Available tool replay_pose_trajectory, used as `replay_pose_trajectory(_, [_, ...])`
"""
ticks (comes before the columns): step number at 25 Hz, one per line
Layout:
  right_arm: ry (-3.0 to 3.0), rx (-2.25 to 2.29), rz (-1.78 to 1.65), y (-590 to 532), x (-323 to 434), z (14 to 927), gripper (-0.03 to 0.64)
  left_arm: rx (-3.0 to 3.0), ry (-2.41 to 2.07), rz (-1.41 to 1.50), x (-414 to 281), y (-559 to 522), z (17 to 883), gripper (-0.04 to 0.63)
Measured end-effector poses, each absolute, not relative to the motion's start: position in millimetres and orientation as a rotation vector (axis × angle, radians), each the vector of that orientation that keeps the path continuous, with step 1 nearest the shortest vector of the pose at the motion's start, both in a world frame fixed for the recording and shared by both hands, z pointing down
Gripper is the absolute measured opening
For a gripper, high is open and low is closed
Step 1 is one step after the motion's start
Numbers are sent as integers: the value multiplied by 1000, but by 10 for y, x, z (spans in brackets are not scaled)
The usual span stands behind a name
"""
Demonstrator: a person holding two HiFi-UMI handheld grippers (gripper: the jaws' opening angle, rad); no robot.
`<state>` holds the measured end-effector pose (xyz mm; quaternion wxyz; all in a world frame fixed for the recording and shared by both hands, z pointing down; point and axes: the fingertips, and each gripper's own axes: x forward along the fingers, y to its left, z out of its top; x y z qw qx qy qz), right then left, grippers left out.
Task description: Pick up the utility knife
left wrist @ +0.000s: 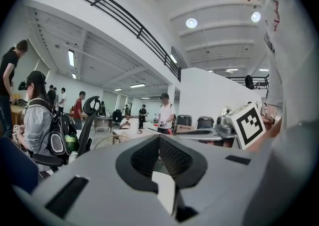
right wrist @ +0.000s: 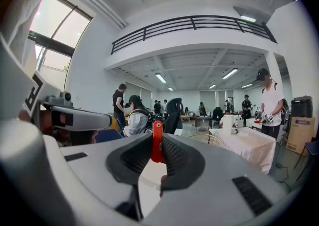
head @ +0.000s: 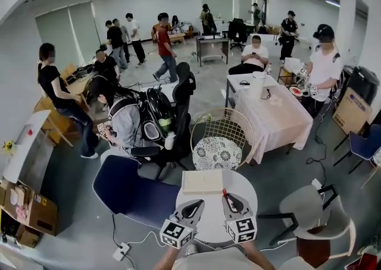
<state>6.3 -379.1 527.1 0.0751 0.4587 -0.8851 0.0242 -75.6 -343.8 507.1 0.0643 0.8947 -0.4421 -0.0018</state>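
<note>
The utility knife (head: 225, 193) is red and slim, and it stands upright between the jaws of my right gripper (head: 230, 199), which is shut on it above the round white table (head: 250, 194). In the right gripper view the knife (right wrist: 157, 141) pokes up past the dark pads of the right gripper (right wrist: 158, 145), held level in the air. Beside it on the left, my left gripper (head: 195, 204) hovers over the same table. Its jaws meet at the tips with nothing between them, as the left gripper view also shows (left wrist: 159, 138).
A pale flat board (head: 202, 181) lies on the far side of the table. Beyond it stands a wire chair (head: 221, 138) with a lace cushion. A blue chair (head: 128, 194) is to the left and a white chair (head: 309, 209) to the right. Several people stand around the room.
</note>
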Motion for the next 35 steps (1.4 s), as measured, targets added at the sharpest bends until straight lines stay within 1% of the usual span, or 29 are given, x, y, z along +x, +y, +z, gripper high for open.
replay_pose_trajectory(13, [-2743, 1316, 73, -3262, 253, 5186, 64, 2664, -1376, -6, -379, -3136, 5095, 12])
replay_pose_trajectory(20, [-2734, 1362, 73, -2943, 318, 5135, 65, 2695, -1337, -25, -365, -2856, 5054, 12])
replay_pose_trajectory(27, [-2673, 1444, 55, -2306, 238, 5166, 64, 2706, -1266, -41, -485, -2131, 5159, 12])
replay_pose_trajectory(35, [-2634, 1535, 61, -1299, 40, 5170, 64, 2732, -1186, -45, -656, -1196, 5241, 12])
